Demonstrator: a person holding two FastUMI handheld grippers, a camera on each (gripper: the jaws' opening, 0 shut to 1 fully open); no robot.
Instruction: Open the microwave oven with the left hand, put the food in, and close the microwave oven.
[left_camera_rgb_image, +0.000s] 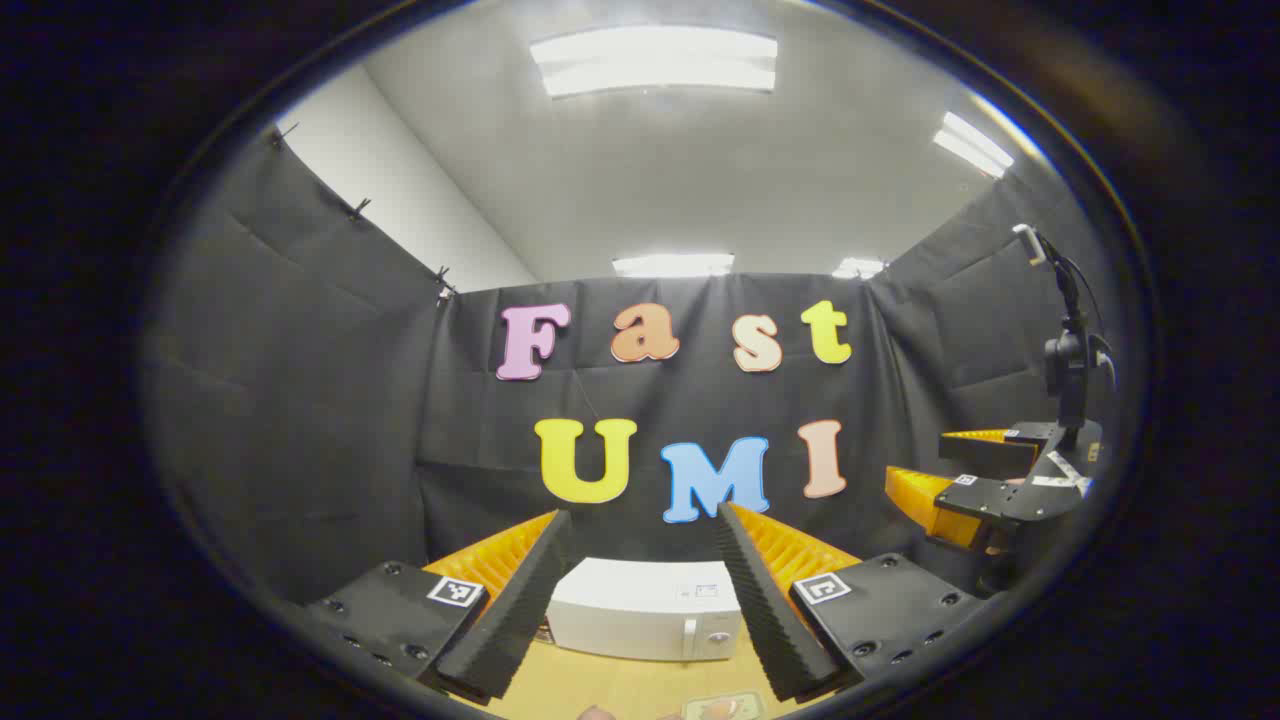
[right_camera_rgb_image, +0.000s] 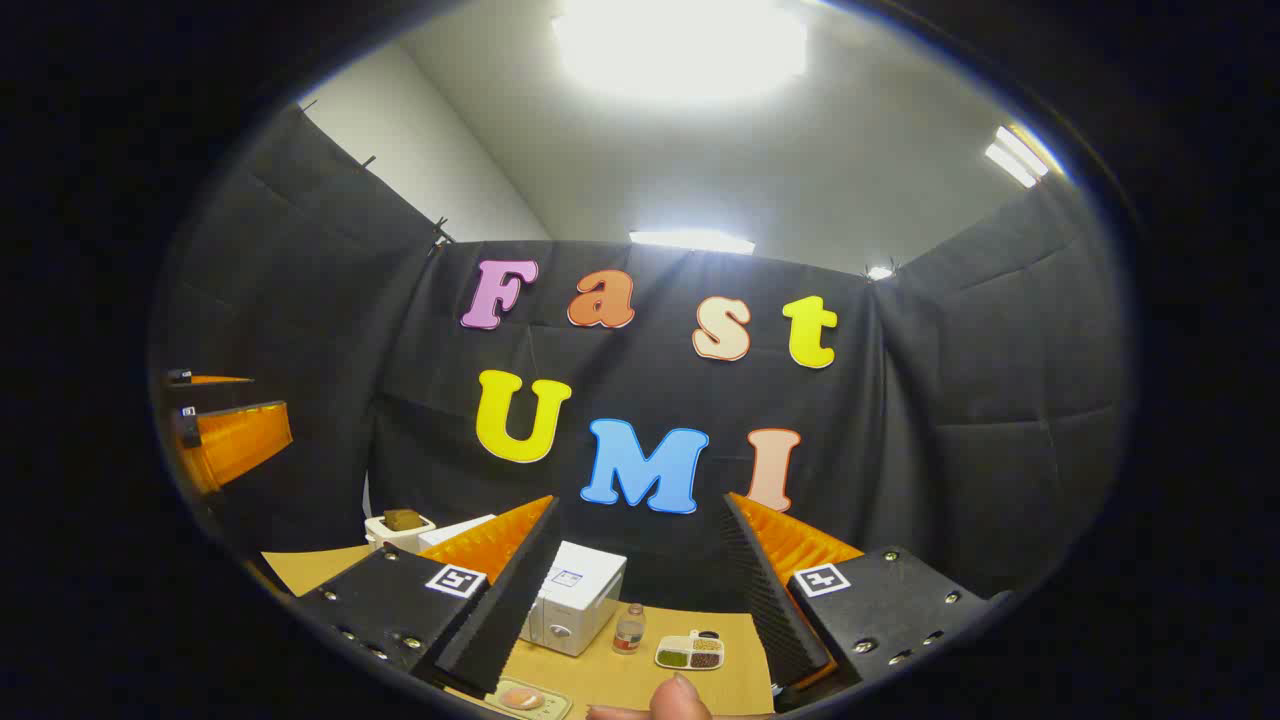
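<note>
The microwave is a white box with its door shut, a handle and a dial at its right end. In the left gripper view it sits on the table, long axis across the view, front facing the camera, framed between the fingers of the left gripper, whose jaws stand wide apart with nothing between them. The right gripper is also spread open and holds nothing. In the right gripper view the microwave stands angled, its front turned right. A plate of food lies near the table's front edge. A small bottle stands just right of the microwave, beside a divided tray with green, tan and dark fillings in separate compartments. A fingertip shows at the bottom
</note>
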